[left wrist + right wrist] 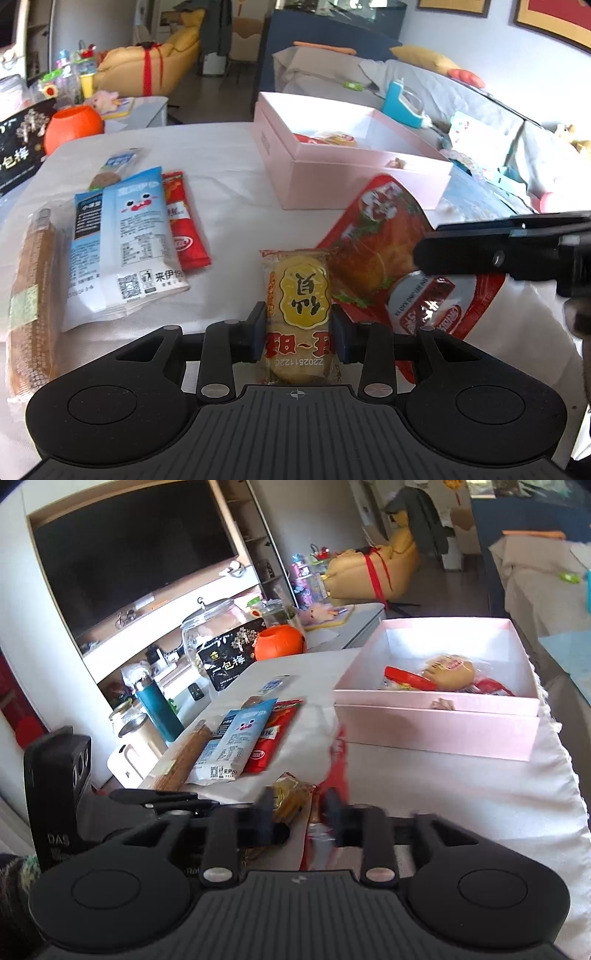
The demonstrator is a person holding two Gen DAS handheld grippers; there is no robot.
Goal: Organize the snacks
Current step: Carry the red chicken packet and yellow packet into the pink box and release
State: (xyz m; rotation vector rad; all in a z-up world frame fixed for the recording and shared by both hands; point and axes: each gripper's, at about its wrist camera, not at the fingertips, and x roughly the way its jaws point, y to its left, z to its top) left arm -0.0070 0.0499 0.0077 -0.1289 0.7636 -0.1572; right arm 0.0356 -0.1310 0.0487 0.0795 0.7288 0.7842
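My left gripper (299, 332) is shut on a yellow rice-cracker packet (299, 295), whose long sides its pads press just above the white tablecloth. Right of it lies a large red snack packet (384, 240). My right gripper (428, 240) reaches in over that packet from the right. In the blurred right wrist view the right gripper (299, 812) stands open; the red packet (332, 768) runs edge-on along its right finger, and the yellow packet (290, 794) shows in the gap. The open pink box (369, 162) holds a few snacks (447, 668).
Blue-and-white packets (129, 236), a red stick packet (184, 221) and a long brown packet (33, 295) lie on the left of the table. An orange pot (74, 125), a black bag (18, 147), a glass jar (218, 620) and a teal bottle (159, 712) stand beyond the edge.
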